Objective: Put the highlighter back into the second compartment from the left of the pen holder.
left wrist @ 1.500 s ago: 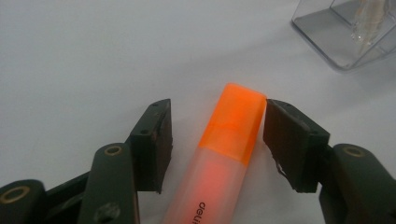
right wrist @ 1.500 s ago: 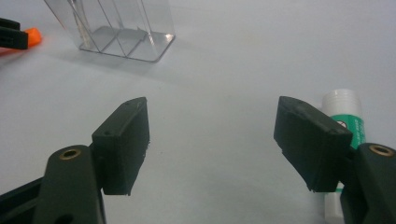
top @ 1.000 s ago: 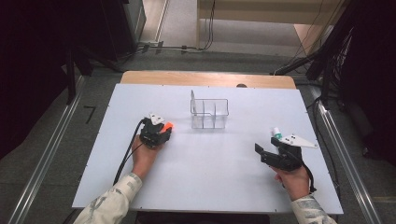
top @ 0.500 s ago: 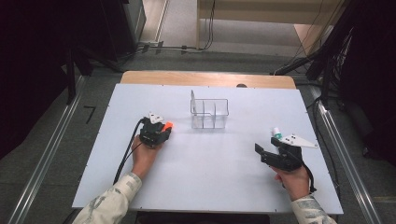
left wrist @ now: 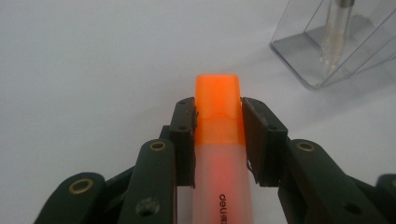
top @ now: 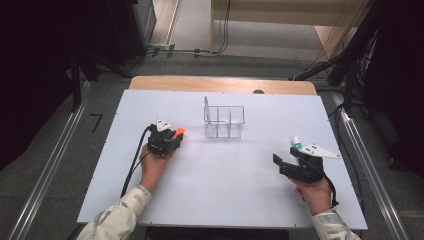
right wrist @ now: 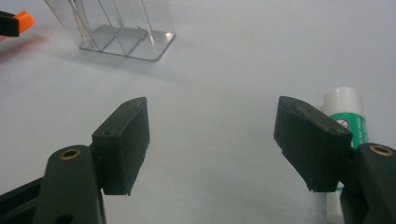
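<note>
Highlighter (left wrist: 218, 135) unmoved, cap toward organizer (top: 224, 122)

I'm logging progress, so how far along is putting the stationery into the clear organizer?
Done: one pen-like item stands in the clear organizer. In hand: the left gripper is shut on the orange highlighter, beside the organizer. Left: the glue stick lies on the table beside the open right gripper, not yet grasped.

Bright even light, dark surround, soft shadows.

overhead forward-down; gripper views close, sharing organizer (top: 224, 121)
</note>
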`<state>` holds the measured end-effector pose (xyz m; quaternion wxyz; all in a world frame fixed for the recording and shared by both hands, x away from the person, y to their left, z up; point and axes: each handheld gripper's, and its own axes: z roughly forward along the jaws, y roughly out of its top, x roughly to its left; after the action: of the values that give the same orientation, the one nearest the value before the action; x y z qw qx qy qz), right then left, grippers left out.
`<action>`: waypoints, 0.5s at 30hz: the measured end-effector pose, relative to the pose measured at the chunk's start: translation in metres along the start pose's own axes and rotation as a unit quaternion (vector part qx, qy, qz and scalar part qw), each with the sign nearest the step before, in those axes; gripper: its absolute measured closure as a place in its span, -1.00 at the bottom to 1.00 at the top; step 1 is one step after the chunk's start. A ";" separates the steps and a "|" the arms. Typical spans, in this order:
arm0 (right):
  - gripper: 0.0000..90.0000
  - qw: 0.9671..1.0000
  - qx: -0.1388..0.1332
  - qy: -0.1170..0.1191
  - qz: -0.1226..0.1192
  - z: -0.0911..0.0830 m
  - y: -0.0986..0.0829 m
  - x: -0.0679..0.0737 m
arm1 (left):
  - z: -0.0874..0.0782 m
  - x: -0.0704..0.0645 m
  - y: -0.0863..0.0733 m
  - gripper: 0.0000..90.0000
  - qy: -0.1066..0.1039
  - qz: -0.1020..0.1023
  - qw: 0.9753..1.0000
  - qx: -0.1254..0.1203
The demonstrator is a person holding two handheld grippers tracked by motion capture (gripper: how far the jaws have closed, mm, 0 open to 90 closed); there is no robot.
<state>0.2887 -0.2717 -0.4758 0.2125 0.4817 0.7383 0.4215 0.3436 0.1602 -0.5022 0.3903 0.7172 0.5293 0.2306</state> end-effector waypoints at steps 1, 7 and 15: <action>-0.44 1.000 0.000 0.000 0.000 0.000 0.000 0.000 | -0.001 0.000 0.001 0.50 -0.002 -0.002 1.000 -0.002; -0.44 1.000 0.000 0.001 -0.001 0.000 0.000 0.000 | -0.010 -0.003 0.006 0.50 -0.014 -0.008 1.000 -0.019; -0.44 1.000 0.000 0.000 -0.002 0.000 0.000 0.000 | -0.023 -0.011 0.014 0.50 -0.032 -0.014 0.998 -0.045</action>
<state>0.2890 -0.2716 -0.4761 0.2130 0.4803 0.7392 0.4214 0.3315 0.1554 -0.4766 0.4422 0.6986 0.5153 0.2256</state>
